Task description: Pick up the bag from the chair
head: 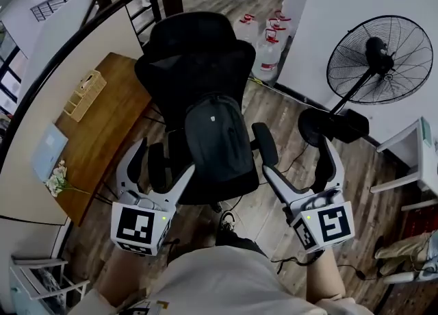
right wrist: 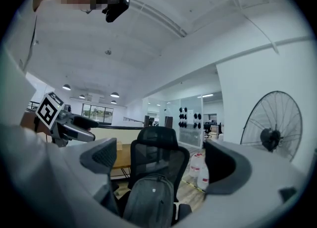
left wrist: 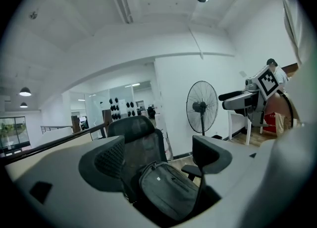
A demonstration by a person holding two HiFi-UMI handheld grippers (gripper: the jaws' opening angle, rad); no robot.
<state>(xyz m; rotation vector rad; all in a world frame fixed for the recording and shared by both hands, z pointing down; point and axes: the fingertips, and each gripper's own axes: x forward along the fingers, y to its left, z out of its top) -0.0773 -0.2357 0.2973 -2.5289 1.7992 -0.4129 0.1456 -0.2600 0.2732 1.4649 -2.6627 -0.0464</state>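
Your left claw [head: 166,157] is spread wide with nothing between its jaws, and your right claw [head: 298,157] is the same (each only frames the bag, without touching it). The bag [head: 215,135], a grey fabric backpack with a rounded top, leans upright against the backrest of the black mesh chair [head: 195,40] and covers most of the seat. Both gripper views cut off its lower end. To the left, a woven basket [head: 85,93] sits on the wooden worktop [head: 102,149], but its contents are too small to make out. Clear water jugs [head: 268,43] stand on the plank floor [head: 274,118] beyond the chair.
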